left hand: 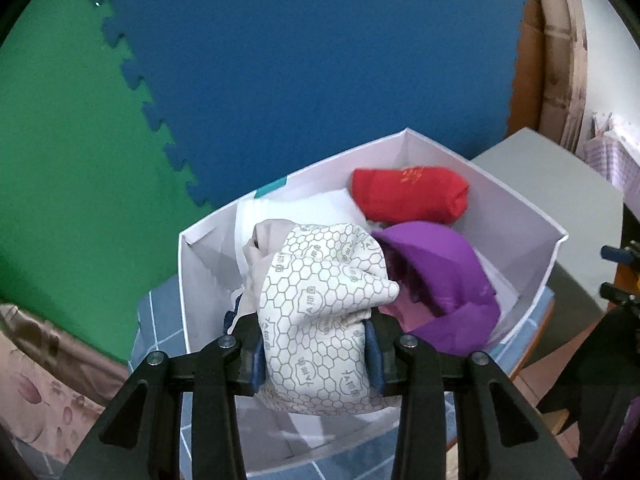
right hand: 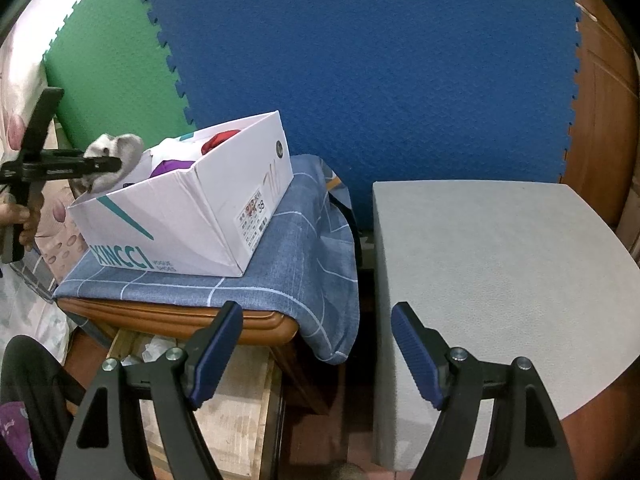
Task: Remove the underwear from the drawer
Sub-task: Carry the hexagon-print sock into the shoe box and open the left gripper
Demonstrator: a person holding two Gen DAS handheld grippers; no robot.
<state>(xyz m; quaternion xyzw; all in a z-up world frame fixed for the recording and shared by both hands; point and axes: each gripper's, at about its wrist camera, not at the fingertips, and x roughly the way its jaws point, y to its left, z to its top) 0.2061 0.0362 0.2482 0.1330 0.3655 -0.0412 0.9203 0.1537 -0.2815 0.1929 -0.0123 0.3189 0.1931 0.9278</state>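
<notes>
My left gripper (left hand: pixel 316 344) is shut on a cream, honeycomb-printed underwear (left hand: pixel 320 300) and holds it at the near end of an open white shoe box (left hand: pixel 520 208). A purple piece (left hand: pixel 440 276) and a red piece (left hand: pixel 408 196) lie in the box. In the right wrist view the left gripper (right hand: pixel 100 166) holds the pale bundle (right hand: pixel 116 148) over the box's (right hand: pixel 180 216) left end. My right gripper (right hand: pixel 316 348) is open and empty, low in front of the stand. A wooden drawer (right hand: pixel 224 400) shows below it.
The box sits on a blue checked cloth (right hand: pixel 304 240) over a wooden stand (right hand: pixel 180 320). A grey block (right hand: pixel 500 264) stands to the right. Blue (right hand: pixel 380 60) and green (right hand: pixel 112 64) foam mats line the back wall. Floral fabric (right hand: pixel 16 100) lies at left.
</notes>
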